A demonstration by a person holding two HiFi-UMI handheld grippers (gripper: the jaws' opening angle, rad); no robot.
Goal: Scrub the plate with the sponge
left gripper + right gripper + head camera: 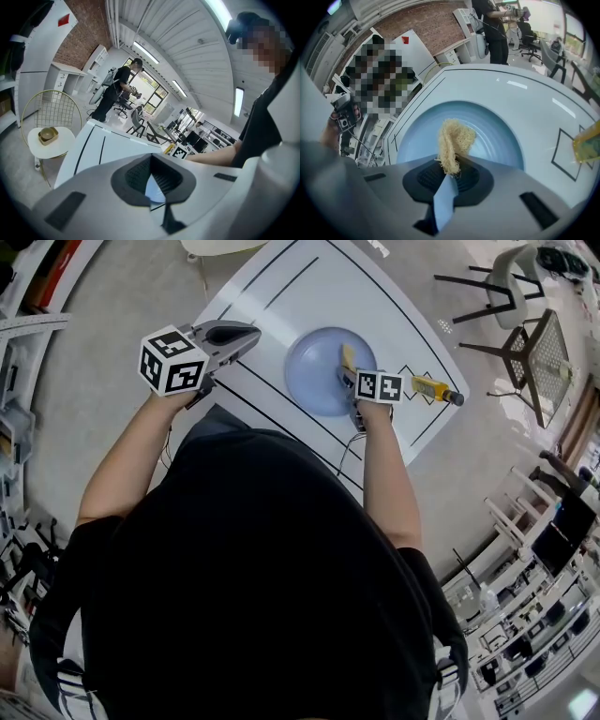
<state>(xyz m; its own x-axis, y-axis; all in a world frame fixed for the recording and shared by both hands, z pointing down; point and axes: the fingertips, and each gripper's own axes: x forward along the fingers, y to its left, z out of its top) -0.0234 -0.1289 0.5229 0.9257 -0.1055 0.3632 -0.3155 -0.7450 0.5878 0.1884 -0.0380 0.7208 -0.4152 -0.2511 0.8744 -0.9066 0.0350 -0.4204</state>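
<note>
White table (281,287): yellow bottle (434,389) near plate (314,371); right gripper (451,174) pinches sponge (454,139), left gripper (248,334) closed.

Tabletop (309,287): carries the plate (314,381) near its middle. Sponge (453,138): clamped between the jaws of the right tongs (450,174), over the plate's inner face; contact with the plate cannot be told. Bottle (437,390): on the tabletop, right of the plate and apart from it. Left tongs (248,334): above the tabletop, left of the plate, clear of its rim. Chairs (525,343): on the floor beyond the tabletop's right edge. Round side table (47,145): beside the tabletop's far end, with a bowl (48,135) on it.
</note>
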